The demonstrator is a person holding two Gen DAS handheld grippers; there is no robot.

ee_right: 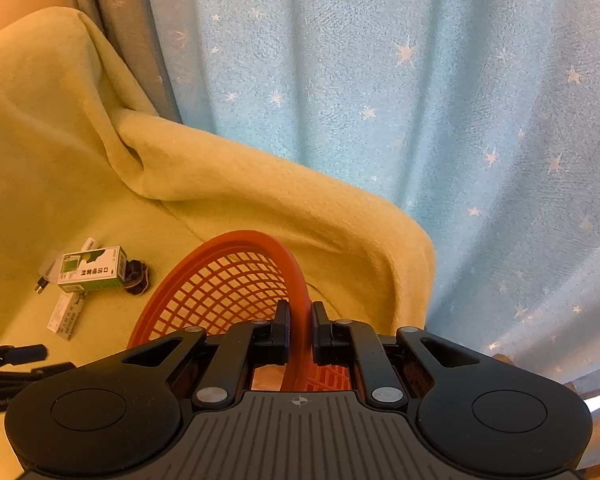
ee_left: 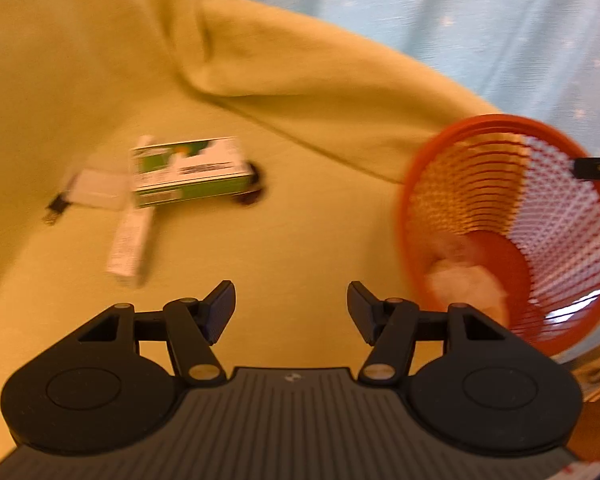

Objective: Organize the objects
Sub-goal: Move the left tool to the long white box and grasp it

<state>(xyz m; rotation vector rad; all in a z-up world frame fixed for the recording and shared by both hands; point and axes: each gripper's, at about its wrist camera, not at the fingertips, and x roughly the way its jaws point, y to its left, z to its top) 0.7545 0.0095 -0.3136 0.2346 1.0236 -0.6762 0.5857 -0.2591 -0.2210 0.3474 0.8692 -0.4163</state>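
An orange mesh basket [ee_left: 460, 184] stands tilted at the right in the left wrist view, with a white crumpled wad [ee_left: 466, 284] at its bottom. My right gripper [ee_right: 300, 316] is shut on the basket's rim [ee_right: 260, 240]; one of its fingers [ee_left: 596, 168] shows at the far rim in the left wrist view. My left gripper [ee_left: 291, 306] is open and empty above the yellow-green blanket [ee_left: 300, 240]. On the blanket lie a green and white box [ee_left: 188, 174] [ee_right: 90, 274], a long white box [ee_left: 130, 240] [ee_right: 66, 316], a small white card [ee_left: 96, 190] and a dark object [ee_right: 136, 276].
A light blue curtain with white stars [ee_right: 420, 100] hangs behind the blanket's folded edge. A small black clip [ee_left: 54, 210] lies left of the card. The left gripper's body [ee_right: 12, 360] appears at the lower left of the right wrist view.
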